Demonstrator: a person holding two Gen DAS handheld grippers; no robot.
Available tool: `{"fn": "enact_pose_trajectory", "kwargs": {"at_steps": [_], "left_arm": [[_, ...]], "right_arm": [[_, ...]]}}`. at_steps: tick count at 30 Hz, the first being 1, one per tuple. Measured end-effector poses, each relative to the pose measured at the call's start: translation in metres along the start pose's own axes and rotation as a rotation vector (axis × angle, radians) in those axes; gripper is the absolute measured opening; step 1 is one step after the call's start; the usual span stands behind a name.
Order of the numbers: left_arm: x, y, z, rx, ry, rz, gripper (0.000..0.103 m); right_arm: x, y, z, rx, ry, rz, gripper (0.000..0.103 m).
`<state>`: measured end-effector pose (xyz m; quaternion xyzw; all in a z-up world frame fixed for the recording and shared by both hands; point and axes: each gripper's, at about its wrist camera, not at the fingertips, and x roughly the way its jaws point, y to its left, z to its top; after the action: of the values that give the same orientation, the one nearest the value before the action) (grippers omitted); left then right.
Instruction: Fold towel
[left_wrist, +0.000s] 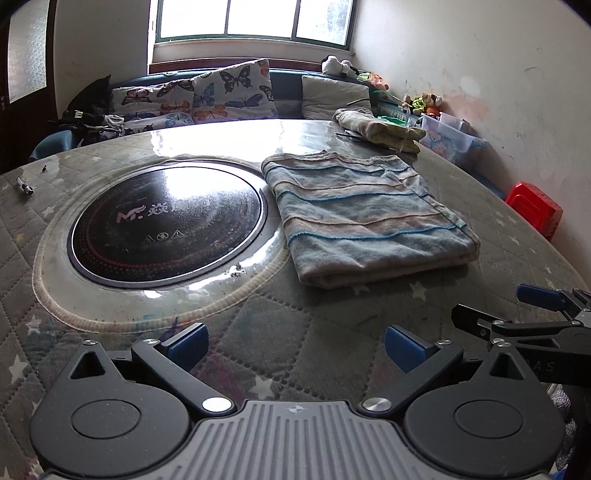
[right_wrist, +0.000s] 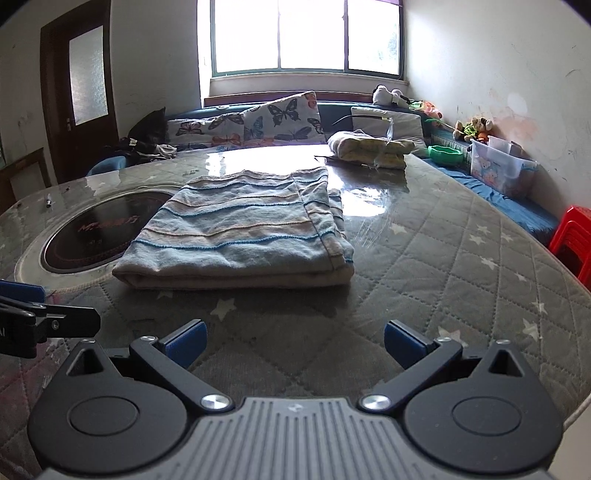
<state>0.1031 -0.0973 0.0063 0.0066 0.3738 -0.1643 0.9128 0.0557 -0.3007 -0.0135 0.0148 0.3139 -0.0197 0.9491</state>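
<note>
A blue and beige striped towel (left_wrist: 364, 218) (right_wrist: 243, 232) lies folded in a thick rectangle on the quilted table cover (left_wrist: 303, 325) (right_wrist: 443, 266). My left gripper (left_wrist: 295, 347) hovers open over the cover, short of the towel's near edge, with nothing between its blue pads (left_wrist: 188, 345). My right gripper (right_wrist: 295, 343) is also open and empty, just in front of the towel's near fold. In the left wrist view the right gripper (left_wrist: 517, 306) shows at the right edge, open. The left gripper's finger (right_wrist: 22, 291) pokes in at the left of the right wrist view.
A round black cooktop (left_wrist: 166, 221) (right_wrist: 96, 232) is set in the table left of the towel. A second folded yellowish cloth (left_wrist: 380, 127) (right_wrist: 369, 147) lies at the far edge. Beyond are butterfly cushions (left_wrist: 232, 90), a plastic bin (right_wrist: 502, 166) and a red stool (left_wrist: 535, 208) (right_wrist: 572, 236).
</note>
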Motion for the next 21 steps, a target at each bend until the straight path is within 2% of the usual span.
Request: {"fn": "enact_pose_trajectory", "kwargs": {"at_steps": [21], "left_arm": [[-0.005,-0.011,-0.006,0.015,0.005,-0.003,0.103]], "right_arm": [[-0.011,-0.001,-0.004,0.026,-0.012,0.008,0.103]]}}
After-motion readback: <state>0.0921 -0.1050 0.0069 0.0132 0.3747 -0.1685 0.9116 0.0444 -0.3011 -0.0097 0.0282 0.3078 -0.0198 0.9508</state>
